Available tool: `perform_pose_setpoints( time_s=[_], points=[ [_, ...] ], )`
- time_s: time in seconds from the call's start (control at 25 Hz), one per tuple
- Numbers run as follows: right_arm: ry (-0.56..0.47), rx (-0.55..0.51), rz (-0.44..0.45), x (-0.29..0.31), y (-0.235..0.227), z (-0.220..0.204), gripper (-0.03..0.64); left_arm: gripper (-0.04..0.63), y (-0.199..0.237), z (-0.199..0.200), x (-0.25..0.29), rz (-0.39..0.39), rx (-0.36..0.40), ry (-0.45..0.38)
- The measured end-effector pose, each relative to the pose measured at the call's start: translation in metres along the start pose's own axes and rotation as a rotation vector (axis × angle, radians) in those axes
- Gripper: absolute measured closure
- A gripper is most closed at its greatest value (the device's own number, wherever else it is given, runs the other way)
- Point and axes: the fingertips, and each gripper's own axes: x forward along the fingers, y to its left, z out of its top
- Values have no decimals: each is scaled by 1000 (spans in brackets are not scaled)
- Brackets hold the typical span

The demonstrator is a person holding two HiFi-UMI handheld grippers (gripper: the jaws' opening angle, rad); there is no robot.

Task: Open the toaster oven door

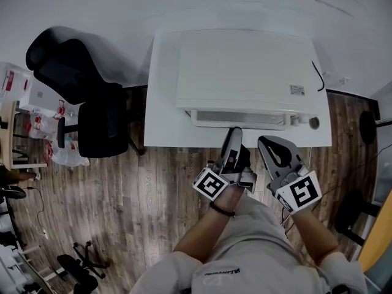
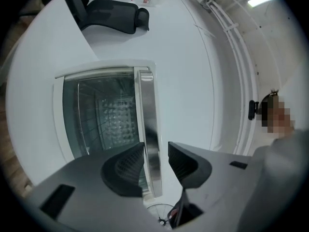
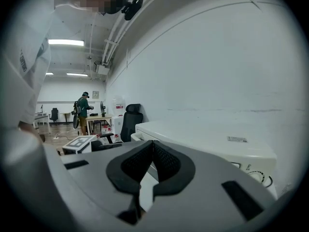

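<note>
Your left tool [image 2: 156,150], jaws apart, straddles the door handle [image 2: 144,95]; clamp it squarely before pulling. Your right tool [image 3: 153,149] is closed and empty.

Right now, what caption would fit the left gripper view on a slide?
Open left tool straddling the metal handle of the toaster oven door, rack visible through it.
</note>
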Motion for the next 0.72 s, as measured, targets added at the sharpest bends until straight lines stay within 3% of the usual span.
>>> perform_pose_setpoints(
  time_s=[0.2, 0.72],
  points=[
    [7, 15, 10, 3, -3, -8, 600, 453, 5, 1, 8, -10, -63, -42],
    [8, 27, 1, -2, -3, -13, 600, 491, 9, 2, 8, 14, -102, -75]
  ],
)
